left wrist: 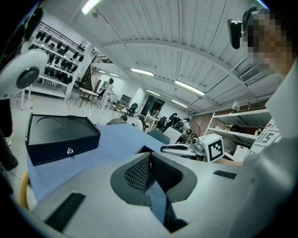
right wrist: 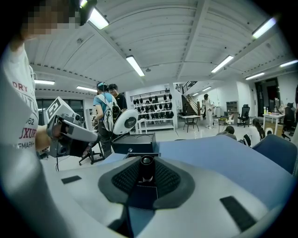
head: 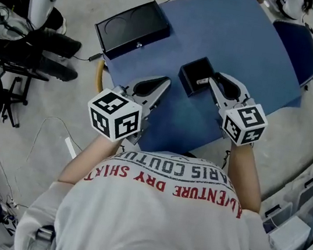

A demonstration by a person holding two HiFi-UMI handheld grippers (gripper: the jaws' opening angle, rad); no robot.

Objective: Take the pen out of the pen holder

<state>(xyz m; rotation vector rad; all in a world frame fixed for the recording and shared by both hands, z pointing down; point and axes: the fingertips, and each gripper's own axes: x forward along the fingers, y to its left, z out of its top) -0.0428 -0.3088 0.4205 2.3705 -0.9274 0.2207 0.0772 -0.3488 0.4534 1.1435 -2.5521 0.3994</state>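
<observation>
The pen [right wrist: 147, 163] stands upright in the pen holder [head: 195, 74], a small black open-topped box near the middle of the blue-covered table [head: 240, 40]. Only the pen's upper end shows above the holder. The right gripper [head: 214, 85] is at the holder's right edge with its jaws clamped on that upper end, and the right gripper view shows the mesh pads [right wrist: 125, 176] pressing the barrel from both sides. The left gripper [head: 161, 86] hovers just beside the holder on the other side, jaws together with nothing between them, and it does not touch the holder. I judge that to be the main hazard: the holder looks light and nothing pins it down. If the pen binds against an inner wall, the holder may rise with it, slide on the cloth or topple. The likely cause is a slanted pull, since the gripper approaches tilted downward while the pen stands roughly vertical. A second hazard is the grip, which takes the pen near its tip only. A smooth round barrel could pivot between the pads or slip out partway and fall back. The larger black case [head: 133, 28] lies well apart at the far left and poses no obstruction.
</observation>
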